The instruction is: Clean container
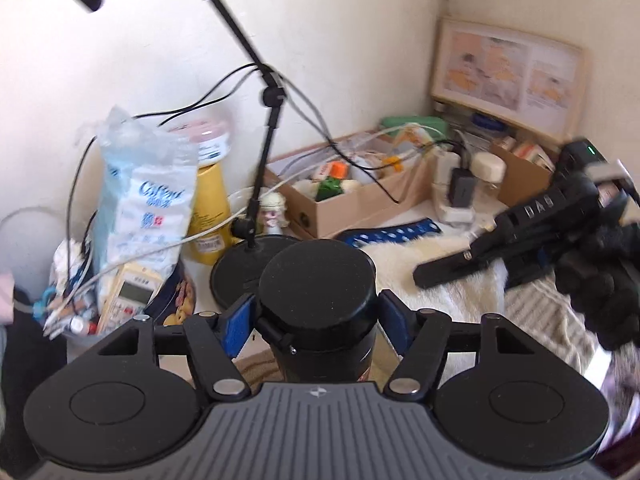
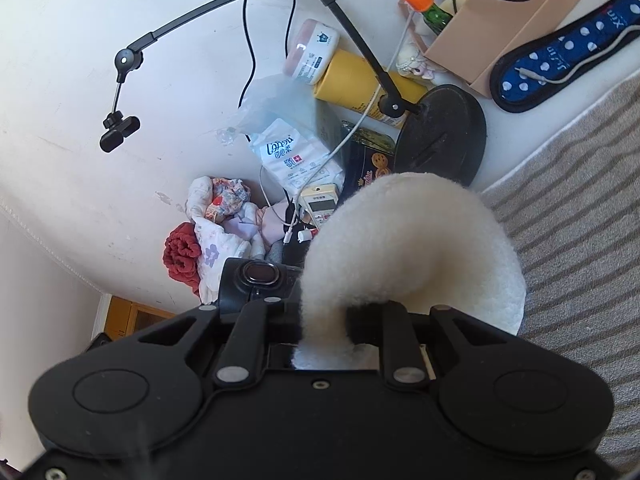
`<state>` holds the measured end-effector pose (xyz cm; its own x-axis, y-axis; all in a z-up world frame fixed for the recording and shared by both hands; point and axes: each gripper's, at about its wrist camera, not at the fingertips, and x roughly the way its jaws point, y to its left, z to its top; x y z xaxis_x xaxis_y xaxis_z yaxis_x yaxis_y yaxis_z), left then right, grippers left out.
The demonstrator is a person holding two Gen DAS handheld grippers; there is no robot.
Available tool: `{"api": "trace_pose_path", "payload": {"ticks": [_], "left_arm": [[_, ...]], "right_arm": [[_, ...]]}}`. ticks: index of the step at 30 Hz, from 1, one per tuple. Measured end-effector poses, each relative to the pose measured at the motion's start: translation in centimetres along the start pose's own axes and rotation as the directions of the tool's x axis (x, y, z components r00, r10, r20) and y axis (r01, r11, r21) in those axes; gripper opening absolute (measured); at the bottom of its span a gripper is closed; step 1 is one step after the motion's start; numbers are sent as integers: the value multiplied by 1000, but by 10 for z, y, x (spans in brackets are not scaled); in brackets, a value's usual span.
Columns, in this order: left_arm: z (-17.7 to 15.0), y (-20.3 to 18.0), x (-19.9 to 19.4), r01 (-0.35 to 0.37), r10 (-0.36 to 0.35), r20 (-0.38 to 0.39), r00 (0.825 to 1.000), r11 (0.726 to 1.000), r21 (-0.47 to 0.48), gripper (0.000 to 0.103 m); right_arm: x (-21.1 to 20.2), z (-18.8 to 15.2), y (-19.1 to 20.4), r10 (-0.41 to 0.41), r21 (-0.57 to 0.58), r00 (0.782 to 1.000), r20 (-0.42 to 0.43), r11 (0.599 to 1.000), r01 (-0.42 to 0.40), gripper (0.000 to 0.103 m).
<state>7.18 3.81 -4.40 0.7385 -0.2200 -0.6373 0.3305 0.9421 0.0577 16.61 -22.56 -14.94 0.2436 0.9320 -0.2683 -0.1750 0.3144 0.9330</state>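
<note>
Black and cylindrical, the container [image 1: 318, 300] stands upright between the blue-padded fingers [image 1: 240, 324] of the left gripper [image 1: 318, 320], which is clamped on its sides just below the flat lid; its long axis runs vertically, across the line of the fingers, and the lid faces up and slightly away from the left wrist camera. To the right of it and a little farther off, the right gripper [image 1: 500, 248] points in toward the container from that side, its jaws pinched on a cream fleece cloth [image 2: 412, 248] that bulges out in a thick fold beyond the fingers in the right wrist view. The two are near but apart, with the cloth not yet touching the container. Judged from this layout, the wipe depends on bringing the cloth leftward onto the lid or wall, while the left hand keeps the cylinder steady. Beyond the container sit the round black base of a stand [image 1: 240, 268], a cardboard box [image 1: 344, 204] of oddments farther right, and a striped blanket [image 2: 580, 200] at the near right.
</note>
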Motion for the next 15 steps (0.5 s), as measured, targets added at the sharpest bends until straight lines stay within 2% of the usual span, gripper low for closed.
{"api": "trace_pose_path", "payload": {"ticks": [4,6,11,15], "left_arm": [[3,11,1,101,-100,-23,995,991,88,64],[4,17,2,129,-126,-32,991,986,103,64],[3,9,0,132,-129,-35,991,983,125,64],[-1,3,1,130,-126,-35,991,983,128,64]], "right_arm": [[-3,0,9,20,-34,1000,-1,999,-20,17],[-5,2,19,45,-64,999,3,997,-45,17],[-5,7,55,110,-171,994,2,979,-108,17],[3,10,74,127,-232,992,-7,965,-125,17]]}}
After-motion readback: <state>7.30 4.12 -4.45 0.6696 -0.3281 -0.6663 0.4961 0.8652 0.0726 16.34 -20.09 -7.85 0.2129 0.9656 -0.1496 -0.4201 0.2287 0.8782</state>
